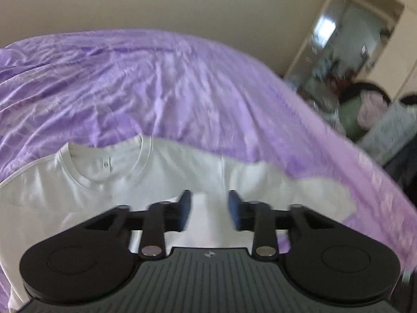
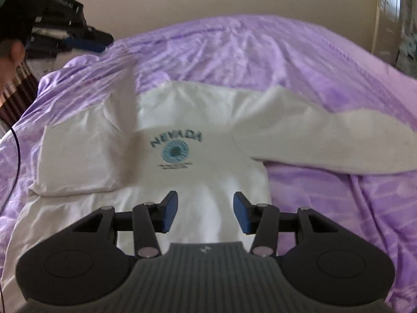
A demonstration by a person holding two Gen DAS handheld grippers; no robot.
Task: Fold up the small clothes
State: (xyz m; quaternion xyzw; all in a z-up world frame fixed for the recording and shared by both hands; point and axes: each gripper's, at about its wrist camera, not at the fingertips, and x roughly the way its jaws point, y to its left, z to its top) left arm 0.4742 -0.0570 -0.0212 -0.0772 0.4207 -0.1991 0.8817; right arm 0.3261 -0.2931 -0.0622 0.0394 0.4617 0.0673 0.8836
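A white sweatshirt (image 2: 208,172) with a blue NEVADA print (image 2: 177,140) lies on the purple bedsheet (image 2: 260,52). Its left sleeve (image 2: 78,156) is folded in over the body, and a blurred flap of white fabric (image 2: 122,96) stands up above it. The other sleeve (image 2: 325,140) stretches out to the right. My right gripper (image 2: 206,211) hovers open over the lower body, holding nothing. In the left wrist view my left gripper (image 1: 209,208) is open over the cloth just below the collar (image 1: 104,167). It also shows at the upper left (image 2: 88,42), clear of the shirt.
The bed's right edge (image 1: 365,172) drops toward a doorway (image 1: 351,52) with clutter and bags on the floor. A dark stack of things (image 2: 52,26) and a thin black cable (image 2: 15,140) sit at the bed's left. A plain wall (image 1: 182,2) lies behind.
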